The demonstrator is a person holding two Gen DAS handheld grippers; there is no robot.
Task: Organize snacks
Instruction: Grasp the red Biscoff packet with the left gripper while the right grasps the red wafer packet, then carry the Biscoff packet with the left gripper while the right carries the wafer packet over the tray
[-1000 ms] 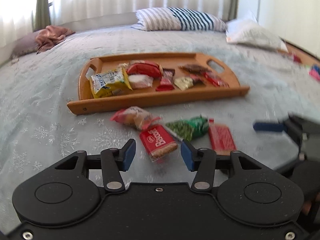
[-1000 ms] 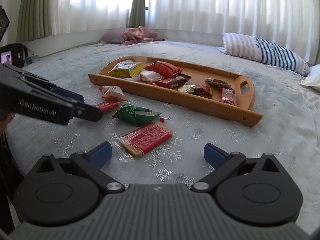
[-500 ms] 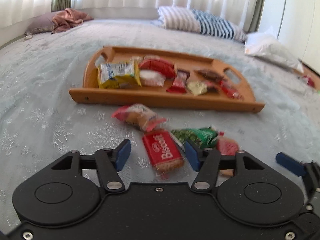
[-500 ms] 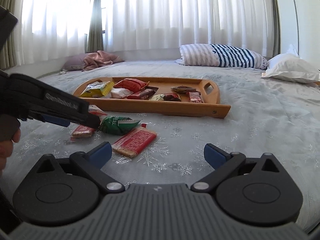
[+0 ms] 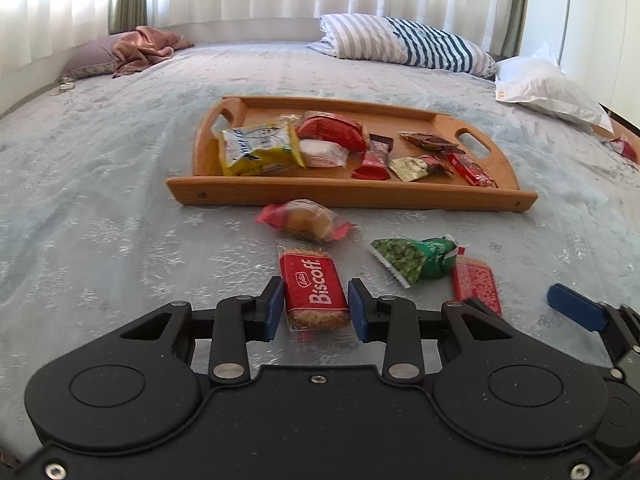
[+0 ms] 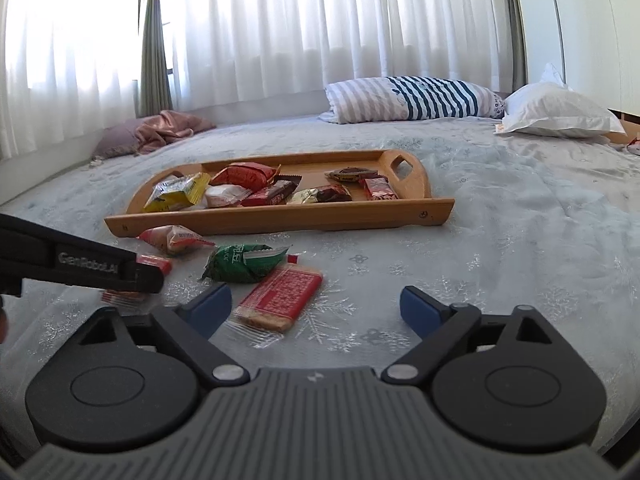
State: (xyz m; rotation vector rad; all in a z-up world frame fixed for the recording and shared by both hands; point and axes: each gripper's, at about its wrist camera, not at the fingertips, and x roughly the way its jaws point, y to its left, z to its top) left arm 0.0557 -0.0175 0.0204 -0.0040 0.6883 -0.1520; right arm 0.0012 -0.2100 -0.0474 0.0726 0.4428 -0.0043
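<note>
On the bed a wooden tray [image 5: 348, 196] holds several wrapped snacks. In front of it lie a wrapped cake [image 5: 308, 220], a green pea pack [image 5: 412, 258], a red cracker pack [image 5: 476, 282] and a red Biscoff pack [image 5: 314, 290]. My left gripper [image 5: 316, 306] is shut on the Biscoff pack, one blue pad against each long side. My right gripper [image 6: 316, 308] stands wide with its jaws closing. The cracker pack [image 6: 280, 296] lies between them, close to the left pad, and neither pad presses on it. In the right wrist view the left gripper's finger [image 6: 136, 276] covers most of the Biscoff pack [image 6: 154, 262].
A striped pillow [image 5: 400, 42] and a white pillow [image 5: 548, 92] lie at the far side of the bed, and a pink cloth [image 5: 144, 46] on a mauve cushion at the far left. Curtains hang behind. The green pack [image 6: 244, 264] touches the cracker pack's far end.
The left jaws have closed onto the Biscoff pack. The right gripper has swung towards the cracker pack, which now lies between its narrowing jaws.
</note>
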